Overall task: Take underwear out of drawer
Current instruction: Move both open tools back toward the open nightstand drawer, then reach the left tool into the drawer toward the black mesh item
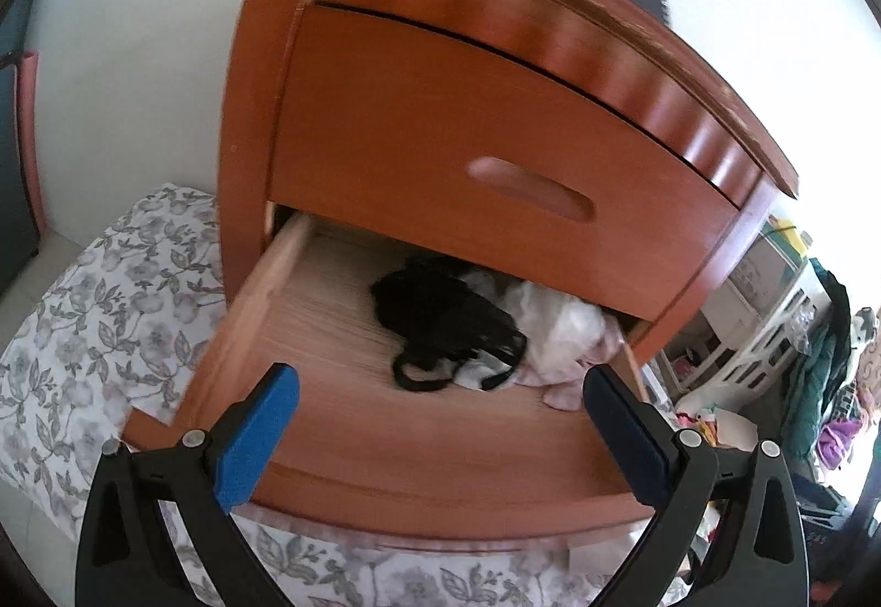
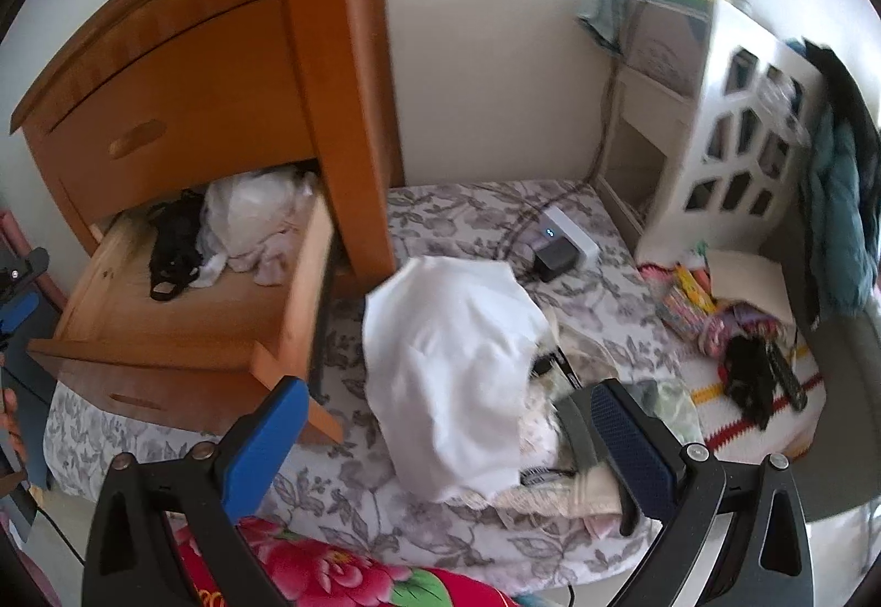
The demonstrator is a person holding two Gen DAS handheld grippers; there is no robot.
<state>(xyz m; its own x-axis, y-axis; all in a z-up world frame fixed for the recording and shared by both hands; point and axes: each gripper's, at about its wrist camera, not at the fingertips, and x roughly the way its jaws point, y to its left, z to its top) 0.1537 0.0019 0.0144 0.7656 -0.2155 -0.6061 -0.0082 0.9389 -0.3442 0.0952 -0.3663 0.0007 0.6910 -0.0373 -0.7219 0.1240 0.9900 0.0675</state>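
Black underwear (image 1: 446,326) lay inside the open drawer (image 1: 264,310); left gripper (image 1: 440,420) hovered wide open, empty. Right gripper (image 2: 451,436) wide open, empty. Best pinch its near looped edge.

We're in a home bedroom. Evidence: wooden nightstand (image 1: 440,139) against a plain wall, its bottom drawer (image 1: 352,387) pulled out with underwear (image 1: 446,321) inside, floral bedsheet (image 2: 451,222) underneath, loose clothes pile (image 2: 457,376) on it, white plastic shelf unit (image 2: 732,134) stuffed with household clutter, jackets (image 2: 842,200) hanging alongside.
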